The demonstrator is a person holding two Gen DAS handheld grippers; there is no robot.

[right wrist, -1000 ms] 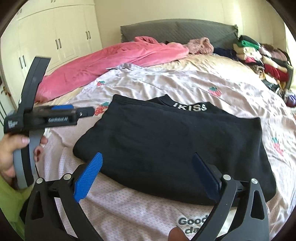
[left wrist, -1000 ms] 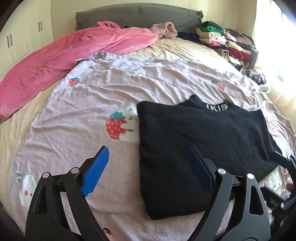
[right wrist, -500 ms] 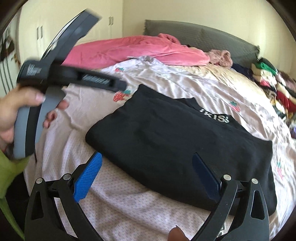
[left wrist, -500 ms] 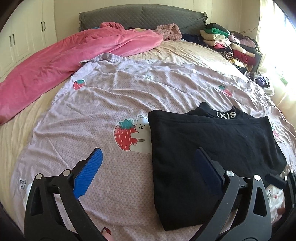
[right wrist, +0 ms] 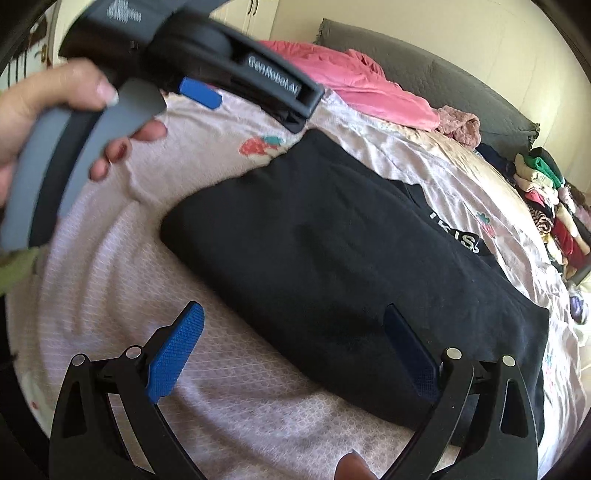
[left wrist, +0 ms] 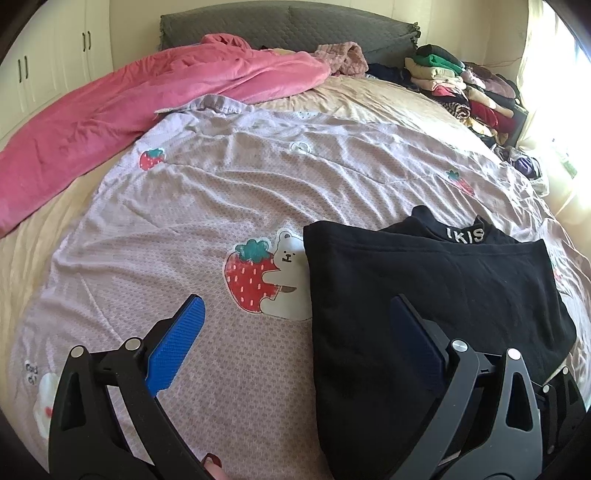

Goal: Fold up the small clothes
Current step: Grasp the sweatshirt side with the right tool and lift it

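Observation:
A black top [left wrist: 424, 295] with a white-lettered collar lies folded flat on the lilac strawberry-print sheet [left wrist: 221, 206]. My left gripper [left wrist: 295, 332] is open and hovers over the top's left edge, its right finger above the cloth and its left finger above bare sheet. In the right wrist view the same black top [right wrist: 332, 258] runs slantwise. My right gripper [right wrist: 291, 347] is open over its near edge, and nothing is pinched. A hand [right wrist: 55, 103] holds the left gripper at the upper left there, one blue pad [right wrist: 199, 92] showing.
A pink blanket [left wrist: 129, 99] lies along the bed's far left below a grey headboard [left wrist: 288, 22]. A stack of folded clothes [left wrist: 461, 88] lines the far right edge. White wardrobe doors [left wrist: 44, 70] stand at the left. Bright window light falls from the right.
The left gripper has drifted left, so the black top sits further right in its view, and its jaws stand slightly wider. The right gripper has rolled and come lower, tilting its view.

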